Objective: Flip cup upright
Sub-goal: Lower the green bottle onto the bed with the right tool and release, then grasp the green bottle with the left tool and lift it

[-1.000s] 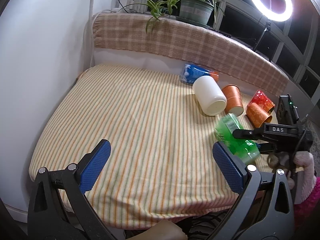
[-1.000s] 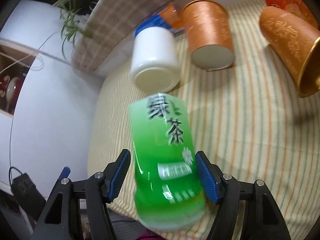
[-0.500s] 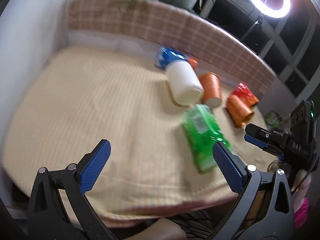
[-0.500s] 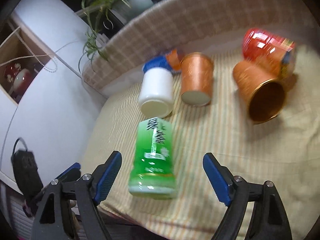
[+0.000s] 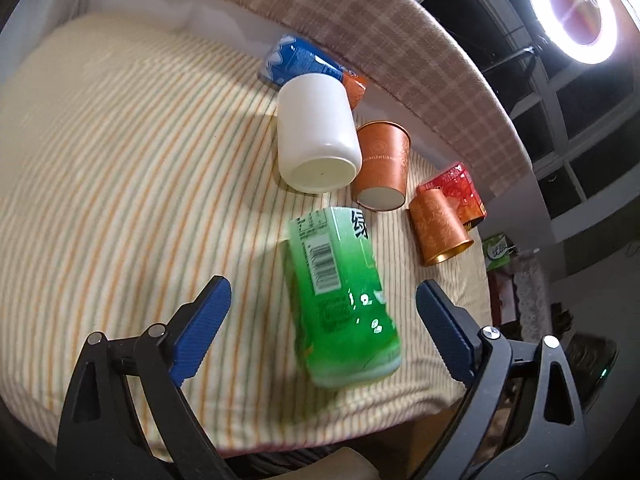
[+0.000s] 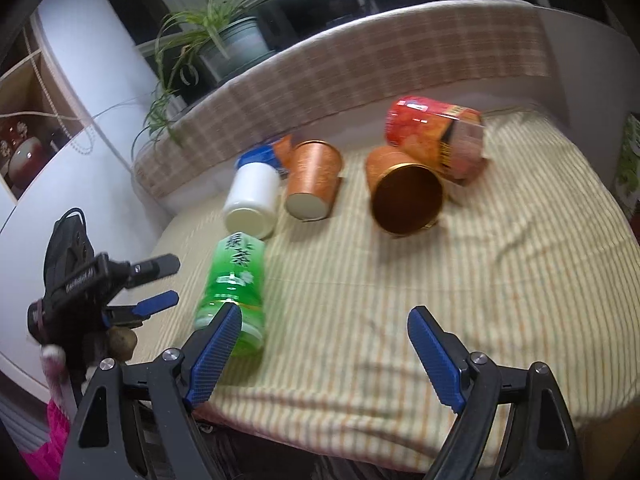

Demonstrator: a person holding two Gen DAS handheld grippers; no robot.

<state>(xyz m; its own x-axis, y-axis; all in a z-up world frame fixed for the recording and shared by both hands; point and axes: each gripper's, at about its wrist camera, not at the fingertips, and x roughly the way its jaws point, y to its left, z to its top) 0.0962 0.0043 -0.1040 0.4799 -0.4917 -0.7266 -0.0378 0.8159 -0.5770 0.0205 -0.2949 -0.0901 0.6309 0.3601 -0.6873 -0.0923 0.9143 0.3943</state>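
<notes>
Green cylindrical cup lying, seemingly glossy plastic

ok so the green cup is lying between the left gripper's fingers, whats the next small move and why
Probably ease the left gripper forward and close on the green cup. The cup lies on its side on the striped cloth, framed by the wide-open blue fingers, which don't touch it yet. The right gripper is open and empty, off to the side.

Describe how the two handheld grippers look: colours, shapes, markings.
Both the left gripper and the right gripper have black angular plastic arms with triangular cut-outs and silver pivot bolts. Their fingers carry ribbed blue pads. In the right wrist view, the left gripper's black body bears small white lettering, too blurred to read.
</notes>
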